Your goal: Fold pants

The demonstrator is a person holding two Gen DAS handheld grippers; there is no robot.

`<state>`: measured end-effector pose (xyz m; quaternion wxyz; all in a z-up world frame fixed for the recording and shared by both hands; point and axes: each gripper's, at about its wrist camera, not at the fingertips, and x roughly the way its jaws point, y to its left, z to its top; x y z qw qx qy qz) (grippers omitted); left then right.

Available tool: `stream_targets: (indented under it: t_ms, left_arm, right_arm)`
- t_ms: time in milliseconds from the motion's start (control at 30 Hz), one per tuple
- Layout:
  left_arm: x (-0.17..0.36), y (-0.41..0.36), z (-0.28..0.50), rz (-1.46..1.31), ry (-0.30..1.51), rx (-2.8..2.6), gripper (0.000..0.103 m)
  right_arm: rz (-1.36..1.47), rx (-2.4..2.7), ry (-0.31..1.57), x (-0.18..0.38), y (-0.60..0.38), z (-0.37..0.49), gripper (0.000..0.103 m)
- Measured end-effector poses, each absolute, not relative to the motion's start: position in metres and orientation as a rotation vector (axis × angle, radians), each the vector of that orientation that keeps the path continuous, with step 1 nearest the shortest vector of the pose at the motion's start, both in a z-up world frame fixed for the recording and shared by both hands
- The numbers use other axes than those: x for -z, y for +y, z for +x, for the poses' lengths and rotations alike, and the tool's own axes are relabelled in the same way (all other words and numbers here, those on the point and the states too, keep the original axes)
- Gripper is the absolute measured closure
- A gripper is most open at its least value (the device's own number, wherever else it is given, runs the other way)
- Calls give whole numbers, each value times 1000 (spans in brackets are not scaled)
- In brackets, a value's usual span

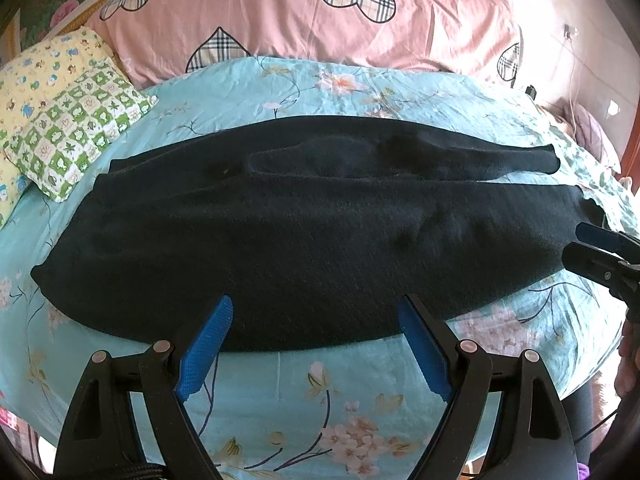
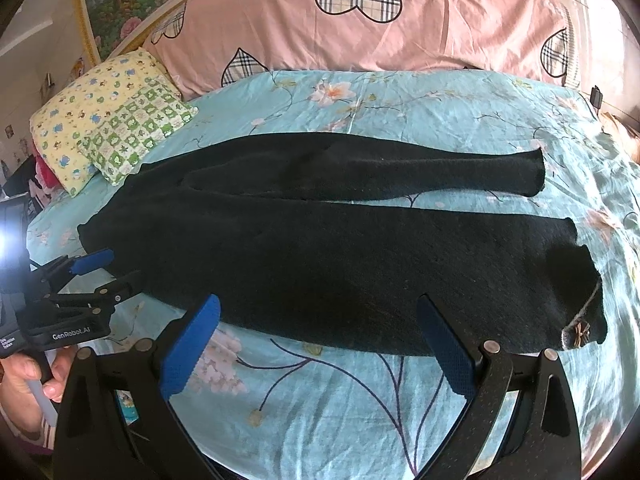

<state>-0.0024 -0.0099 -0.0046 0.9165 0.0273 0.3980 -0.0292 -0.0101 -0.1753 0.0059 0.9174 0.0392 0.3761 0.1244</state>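
Note:
Black knit pants (image 1: pixel 304 232) lie flat across the blue floral bed sheet (image 1: pixel 280 392), waist to the left, two legs running right. They also show in the right wrist view (image 2: pixel 352 264), with a small bow trim (image 2: pixel 578 334) on the near cuff. My left gripper (image 1: pixel 314 312) is open and empty, its blue pads over the near edge of the pants. My right gripper (image 2: pixel 320 308) is open and empty at the near edge of the near leg. Each gripper shows in the other's view: right (image 1: pixel 576 244), left (image 2: pixel 116 268).
A pink quilt with plaid hearts (image 1: pixel 304 16) lies along the far side. Two patterned pillows (image 1: pixel 68 108) sit at the far left, touching the waist end. The bed edge drops off at the right (image 1: pixel 616 184).

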Motion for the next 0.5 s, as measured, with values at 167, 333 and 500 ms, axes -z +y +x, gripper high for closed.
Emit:
stream_targets:
  t_ms: [167, 333, 500]
  left_arm:
    - [4, -11, -3, 63, 814, 61, 17]
    - [5, -12, -3, 62, 817, 61, 17]
    - [5, -11, -3, 56, 816, 68, 17]
  right_arm:
    - [78, -259, 773, -8, -171, -10, 4]
    - [79, -263, 770, -11, -167, -11, 4]
    - [78, -268, 767, -14, -164, -11, 4]
